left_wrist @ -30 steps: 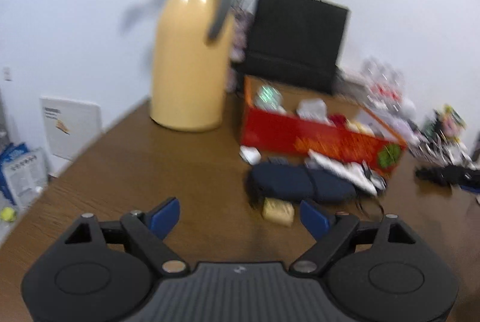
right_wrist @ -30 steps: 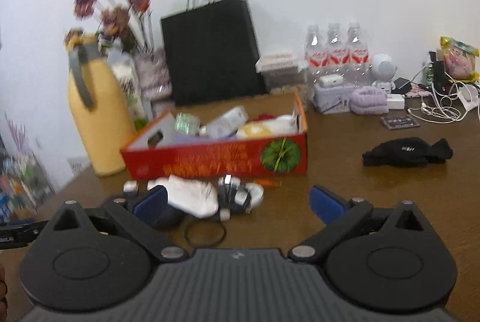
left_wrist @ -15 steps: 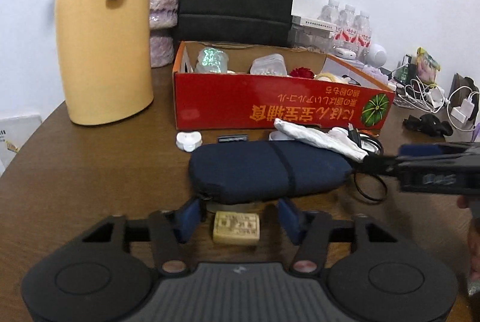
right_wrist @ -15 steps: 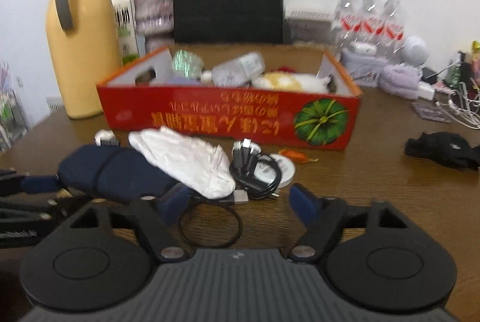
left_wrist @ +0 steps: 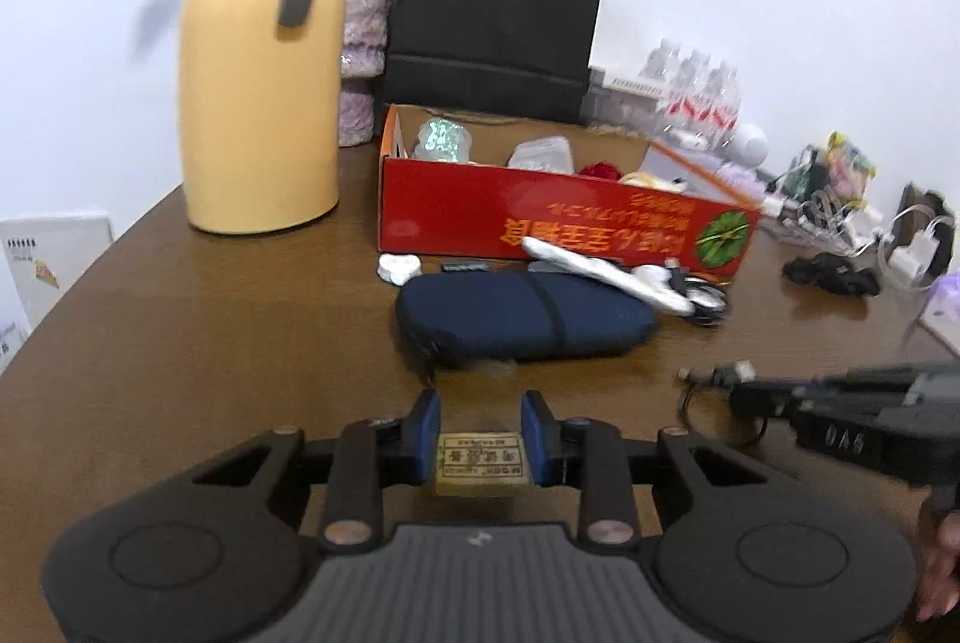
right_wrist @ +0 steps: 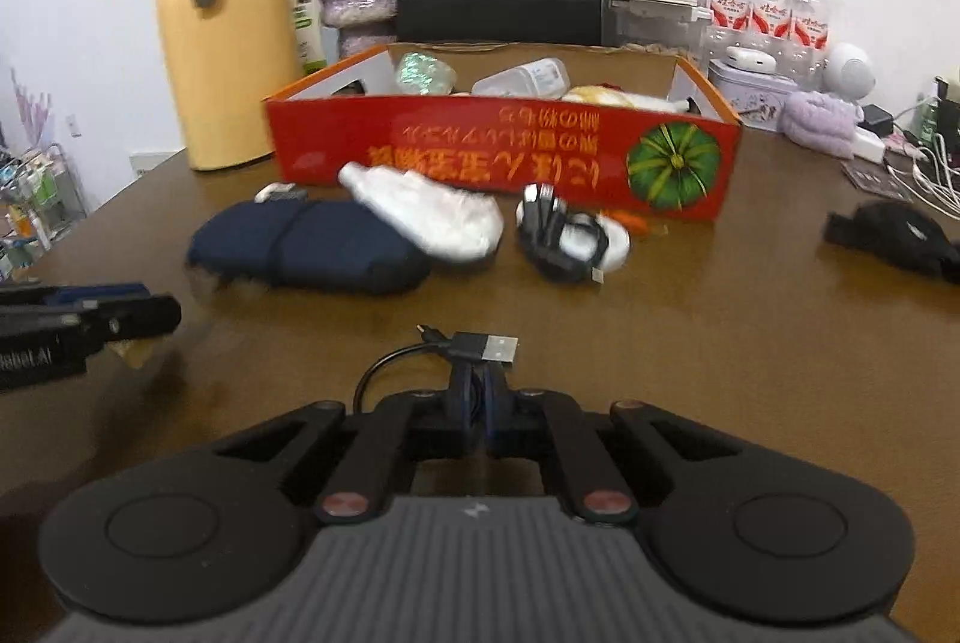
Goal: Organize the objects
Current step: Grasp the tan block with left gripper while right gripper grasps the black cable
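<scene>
My left gripper, wide open a second ago, has just been closing, and its blue pads now press both sides of the small tan block, which earlier lay free on the table near the navy pouch. My right gripper has likewise just been closing from fully open; its jaws now meet on the black USB cable, whose loop lay loose on the table before. Both views sit lower and closer to the tabletop than a second ago.
</scene>
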Action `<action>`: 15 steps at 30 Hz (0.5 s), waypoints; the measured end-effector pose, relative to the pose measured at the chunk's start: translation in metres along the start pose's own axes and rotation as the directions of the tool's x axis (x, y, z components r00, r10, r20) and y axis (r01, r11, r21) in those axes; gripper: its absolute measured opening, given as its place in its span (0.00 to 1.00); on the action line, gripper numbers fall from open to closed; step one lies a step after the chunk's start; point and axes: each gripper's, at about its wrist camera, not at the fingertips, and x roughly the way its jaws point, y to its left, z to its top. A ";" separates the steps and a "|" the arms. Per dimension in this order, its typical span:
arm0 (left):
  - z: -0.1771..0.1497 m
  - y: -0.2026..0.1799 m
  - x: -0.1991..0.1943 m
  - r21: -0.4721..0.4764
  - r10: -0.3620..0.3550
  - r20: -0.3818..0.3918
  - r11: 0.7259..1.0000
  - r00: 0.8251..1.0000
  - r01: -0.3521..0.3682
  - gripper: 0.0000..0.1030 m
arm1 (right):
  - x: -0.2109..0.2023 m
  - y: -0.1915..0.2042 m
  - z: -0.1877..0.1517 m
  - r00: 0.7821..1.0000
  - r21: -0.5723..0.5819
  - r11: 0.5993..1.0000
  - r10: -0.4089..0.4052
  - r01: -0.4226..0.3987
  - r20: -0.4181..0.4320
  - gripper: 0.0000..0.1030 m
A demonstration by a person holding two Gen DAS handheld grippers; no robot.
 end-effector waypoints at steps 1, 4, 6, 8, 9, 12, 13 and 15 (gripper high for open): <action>-0.004 -0.001 -0.011 -0.017 -0.008 0.005 1.000 1.000 0.008 0.27 | -0.010 0.002 -0.007 1.000 0.003 1.000 0.008 -0.008 0.002 0.04; -0.019 -0.004 -0.041 -0.071 -0.016 0.009 0.997 1.000 0.017 0.27 | -0.048 0.007 -0.030 0.999 0.004 1.000 0.029 -0.029 0.037 0.04; -0.029 -0.004 -0.057 -0.085 0.007 0.000 0.996 1.000 -0.007 0.27 | -0.074 0.008 -0.044 0.997 0.025 0.999 0.039 -0.041 0.062 0.04; -0.036 -0.003 -0.070 -0.091 0.028 -0.014 0.995 0.999 -0.030 0.27 | -0.098 0.009 -0.057 0.995 0.046 0.998 0.048 -0.052 0.083 0.04; -0.039 -0.005 -0.077 -0.085 0.035 -0.013 0.996 0.999 -0.036 0.27 | -0.109 0.009 -0.063 0.994 0.059 0.997 0.053 -0.059 0.095 0.04; -0.044 -0.016 -0.098 -0.041 0.052 0.018 0.998 0.998 -0.051 0.27 | -0.134 0.008 -0.074 0.989 0.079 0.994 0.070 -0.081 0.130 0.04; -0.045 -0.020 -0.103 -0.035 0.052 0.031 0.998 0.998 -0.051 0.27 | -0.140 0.007 -0.076 0.987 0.077 0.993 0.073 -0.084 0.143 0.04; -0.044 -0.026 -0.108 -0.052 0.053 0.044 0.997 0.998 -0.050 0.27 | -0.147 0.005 -0.077 0.983 0.075 0.994 0.068 -0.081 0.168 0.04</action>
